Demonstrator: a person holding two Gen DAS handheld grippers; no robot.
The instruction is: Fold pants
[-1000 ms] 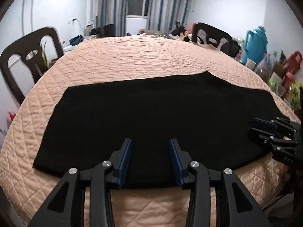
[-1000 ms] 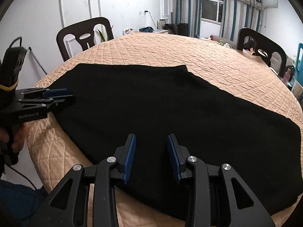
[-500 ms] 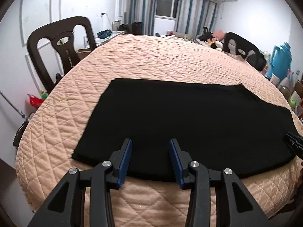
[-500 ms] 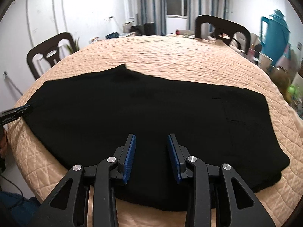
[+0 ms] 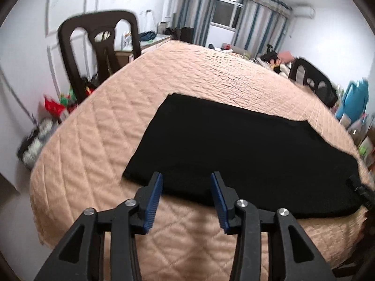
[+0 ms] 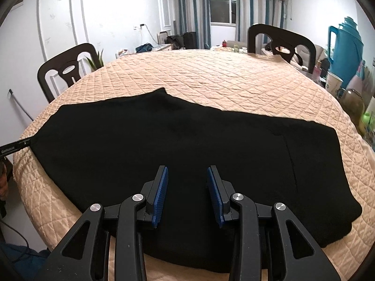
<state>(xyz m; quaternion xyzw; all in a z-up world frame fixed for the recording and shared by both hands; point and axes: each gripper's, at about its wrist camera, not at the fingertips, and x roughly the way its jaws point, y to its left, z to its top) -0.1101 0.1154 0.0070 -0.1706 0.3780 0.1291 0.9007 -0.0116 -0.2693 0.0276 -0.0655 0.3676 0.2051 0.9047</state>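
Observation:
Black pants (image 5: 246, 149) lie flat, folded lengthwise, across a round table with a peach quilted cover (image 5: 98, 140); they also show in the right wrist view (image 6: 187, 140). My left gripper (image 5: 186, 183) is open and empty, just above the pants' near edge at their left end. My right gripper (image 6: 187, 178) is open and empty above the pants' near edge toward the right end. The tip of the right gripper shows at the left view's right edge (image 5: 361, 192), and the left gripper's tip at the right view's left edge (image 6: 14, 146).
Dark chairs (image 5: 98, 53) (image 6: 281, 44) (image 6: 68, 70) stand around the table. A blue thermos (image 6: 346, 49), cups and bottles stand at the right. Clutter lies on the floor at the left (image 5: 54, 107). The table edge is close under both grippers.
Both grippers have swung apart: the left toward the pants' left end, the right toward the right end. Both stayed open and the pants have not moved.

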